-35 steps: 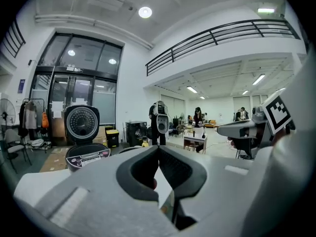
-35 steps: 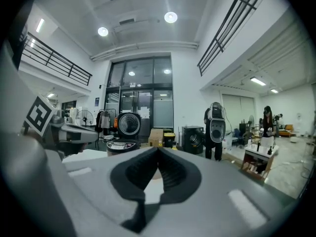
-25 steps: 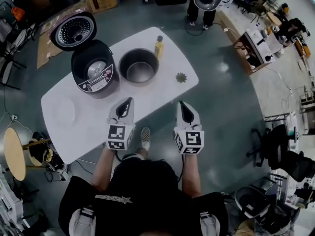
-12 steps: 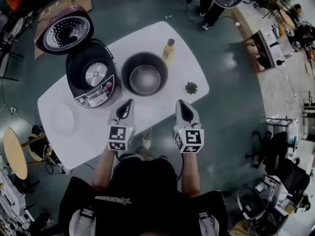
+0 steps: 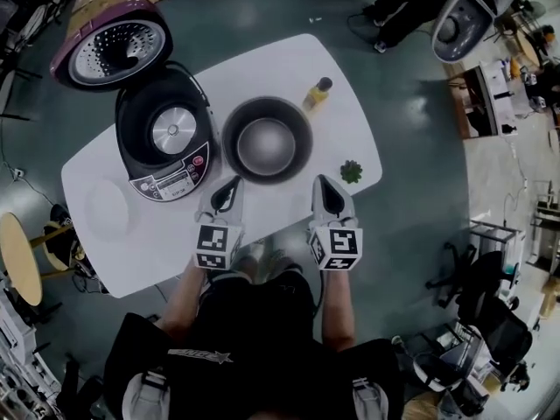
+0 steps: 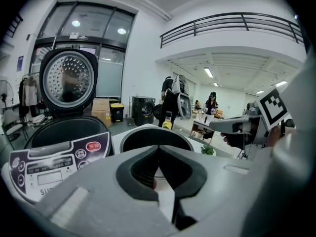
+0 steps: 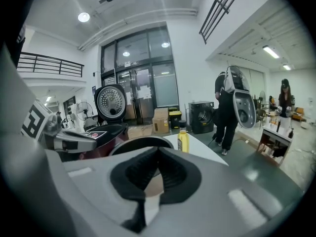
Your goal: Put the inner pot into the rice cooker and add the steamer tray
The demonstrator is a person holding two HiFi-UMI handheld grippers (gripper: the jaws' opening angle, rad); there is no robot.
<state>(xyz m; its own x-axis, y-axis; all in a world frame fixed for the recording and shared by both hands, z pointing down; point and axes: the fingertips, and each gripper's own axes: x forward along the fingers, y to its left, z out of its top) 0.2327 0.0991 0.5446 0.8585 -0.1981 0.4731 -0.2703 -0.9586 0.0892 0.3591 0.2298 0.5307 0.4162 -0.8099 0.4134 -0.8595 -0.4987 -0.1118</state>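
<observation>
Right now both tools hang side by side over the near edge of the tabletop [image 5: 289, 59], pointing at the inner pot [image 5: 267, 140] and stopping just short of it. The left tool [image 5: 230, 185] has its jaws pressed together with nothing between them. The right tool [image 5: 325, 184] is closed and empty in the same way.

The inner pot stands upright and empty on the tabletop, out of the cooker. Immediately left of the pot sits the rice cooker [image 5: 166, 143], its cavity bare and its control panel facing the person; whether the two touch I cannot tell. Well left of the pot, past the cooker, a round white tray [image 5: 107, 208] lies flat, faint against the white surface. To the right of the pot is a small green plant [image 5: 351, 171]. Beyond the pot stands a yellow bottle [image 5: 317, 94] with a dark cap. Far left of the pot, the cooker's lid [image 5: 112, 46] is swung fully open, its perforated inner plate showing.
</observation>
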